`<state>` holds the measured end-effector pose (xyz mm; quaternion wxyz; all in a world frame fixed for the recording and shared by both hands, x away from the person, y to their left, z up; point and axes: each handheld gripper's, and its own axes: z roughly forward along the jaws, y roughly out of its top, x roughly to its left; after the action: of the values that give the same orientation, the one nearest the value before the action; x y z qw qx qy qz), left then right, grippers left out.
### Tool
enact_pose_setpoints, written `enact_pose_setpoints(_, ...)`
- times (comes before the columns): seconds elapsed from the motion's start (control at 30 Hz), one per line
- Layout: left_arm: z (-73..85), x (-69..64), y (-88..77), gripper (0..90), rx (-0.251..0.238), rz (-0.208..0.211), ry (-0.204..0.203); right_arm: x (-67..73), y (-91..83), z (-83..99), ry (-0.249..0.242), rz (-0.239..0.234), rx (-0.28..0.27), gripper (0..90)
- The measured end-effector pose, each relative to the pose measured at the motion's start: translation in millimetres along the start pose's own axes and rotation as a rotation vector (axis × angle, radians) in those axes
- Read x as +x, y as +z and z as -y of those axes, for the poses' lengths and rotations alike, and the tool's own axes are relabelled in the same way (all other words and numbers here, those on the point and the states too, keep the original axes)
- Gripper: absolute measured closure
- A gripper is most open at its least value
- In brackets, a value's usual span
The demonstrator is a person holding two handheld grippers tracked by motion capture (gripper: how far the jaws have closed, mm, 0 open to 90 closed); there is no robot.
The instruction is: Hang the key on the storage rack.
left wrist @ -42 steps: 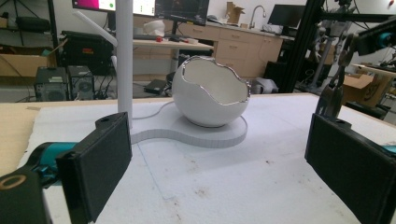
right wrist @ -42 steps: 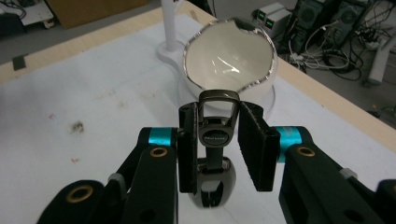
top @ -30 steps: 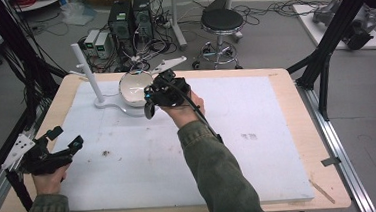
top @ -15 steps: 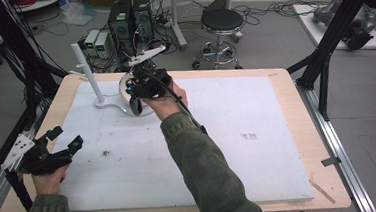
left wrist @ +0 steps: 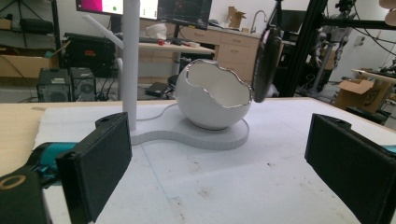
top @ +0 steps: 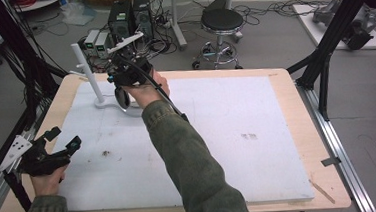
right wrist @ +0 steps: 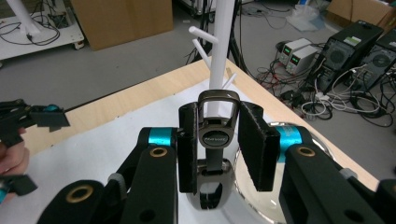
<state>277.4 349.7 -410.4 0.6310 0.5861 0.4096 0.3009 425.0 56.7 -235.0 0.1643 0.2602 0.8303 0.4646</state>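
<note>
A white stand with a tall post [top: 86,73] and side pegs [right wrist: 201,35] rises at the mat's far left. On its base [left wrist: 210,135] sits a white eggshell-shaped bowl [left wrist: 210,100]. My right gripper [top: 128,72] hovers just right of the post, above the bowl, and is shut on the strap of a dark key fob [right wrist: 215,140]. The fob's metal loop [right wrist: 218,100] points up toward the post [right wrist: 222,51], and its oval body [top: 121,96] hangs below the jaws. At the table's near left edge my left gripper [top: 64,137] is held open, with nothing between the pads [left wrist: 98,163].
A white foam mat [top: 238,132] covers most of the wooden table [top: 295,93]. Black frame struts [top: 324,76] stand at the right edge. A stool [top: 222,21] and computer cases [top: 129,15] are on the floor beyond the far edge.
My right hand has carried the key fob left and upward, from over the bowl's right side to beside the post. The left gripper has stayed where it was.
</note>
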Motion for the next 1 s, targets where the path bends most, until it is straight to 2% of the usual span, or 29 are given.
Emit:
enact_pose_setpoints(0.6, 0.6, -0.1, 0.3, 7.7, 0.0, 0.001, 0.001, 1.3, 30.1, -32.6, 0.01, -0.002, -0.014, 69.3)
enact_pose_setpoints(1.0, 1.2, 0.9, 1.5, 7.7, -0.002, 0.006, -0.008, 12.1, 62.0, -44.0, 0.008, -0.002, 0.013, 69.2)
